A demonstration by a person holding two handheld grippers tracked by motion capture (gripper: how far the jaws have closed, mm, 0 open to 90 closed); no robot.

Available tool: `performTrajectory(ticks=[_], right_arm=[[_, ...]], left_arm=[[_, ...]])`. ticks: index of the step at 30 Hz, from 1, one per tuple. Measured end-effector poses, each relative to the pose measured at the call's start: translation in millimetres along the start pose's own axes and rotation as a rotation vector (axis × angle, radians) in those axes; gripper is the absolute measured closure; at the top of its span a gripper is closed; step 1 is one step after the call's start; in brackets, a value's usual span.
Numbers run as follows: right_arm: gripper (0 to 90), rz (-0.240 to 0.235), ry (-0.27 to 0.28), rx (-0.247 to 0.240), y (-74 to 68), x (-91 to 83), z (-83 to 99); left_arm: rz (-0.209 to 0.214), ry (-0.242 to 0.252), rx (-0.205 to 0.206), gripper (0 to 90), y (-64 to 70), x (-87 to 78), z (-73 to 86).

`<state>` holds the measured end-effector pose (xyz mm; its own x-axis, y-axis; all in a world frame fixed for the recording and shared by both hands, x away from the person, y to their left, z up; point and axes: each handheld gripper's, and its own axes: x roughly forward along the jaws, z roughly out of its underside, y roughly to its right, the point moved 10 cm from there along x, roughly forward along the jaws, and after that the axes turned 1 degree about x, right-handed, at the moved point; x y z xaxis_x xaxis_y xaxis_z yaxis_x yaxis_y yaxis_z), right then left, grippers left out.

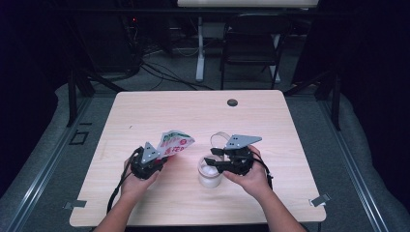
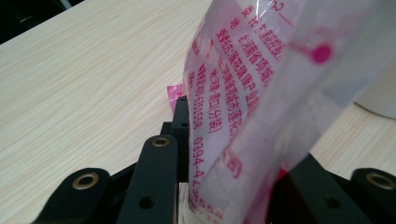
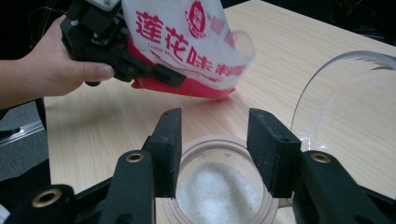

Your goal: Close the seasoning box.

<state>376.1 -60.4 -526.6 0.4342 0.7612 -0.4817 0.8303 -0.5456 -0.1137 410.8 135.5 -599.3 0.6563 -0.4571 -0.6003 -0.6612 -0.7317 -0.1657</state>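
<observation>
Wooden table (image 1: 145, 203) under us, dark room behind. We hold the seasoning bag (image 1: 175, 143) clamped in the left gripper (image 1: 147, 162), just left of the jar (image 1: 210, 175). Our right gripper (image 3: 215, 140) hovers above the jar's rim, jaws apart, the clear lid (image 3: 345, 102) beside it. To pour well, we probably tilt the bag's mouth over the jar's centre, slowly.

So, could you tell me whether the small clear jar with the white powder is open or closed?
Open: the small clear jar shows white powder through its uncovered mouth, and its clear hinged lid stands flipped up beside it.
</observation>
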Motion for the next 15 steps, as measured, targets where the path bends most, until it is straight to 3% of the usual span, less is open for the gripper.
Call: performTrajectory(ticks=[9, 15], right_arm=[[54.6, 0.013, 0.008, 0.001, 2.8, -1.0, -1.7], [54.6, 0.012, 0.005, -0.004, 4.0, -0.2, -2.7]], left_arm=[[-0.050, 0.012, -0.089, 73.3, -26.5, -10.9, 5.0], [-0.136, -0.011, -0.114, 73.3, -52.5, -20.2, 17.1]])
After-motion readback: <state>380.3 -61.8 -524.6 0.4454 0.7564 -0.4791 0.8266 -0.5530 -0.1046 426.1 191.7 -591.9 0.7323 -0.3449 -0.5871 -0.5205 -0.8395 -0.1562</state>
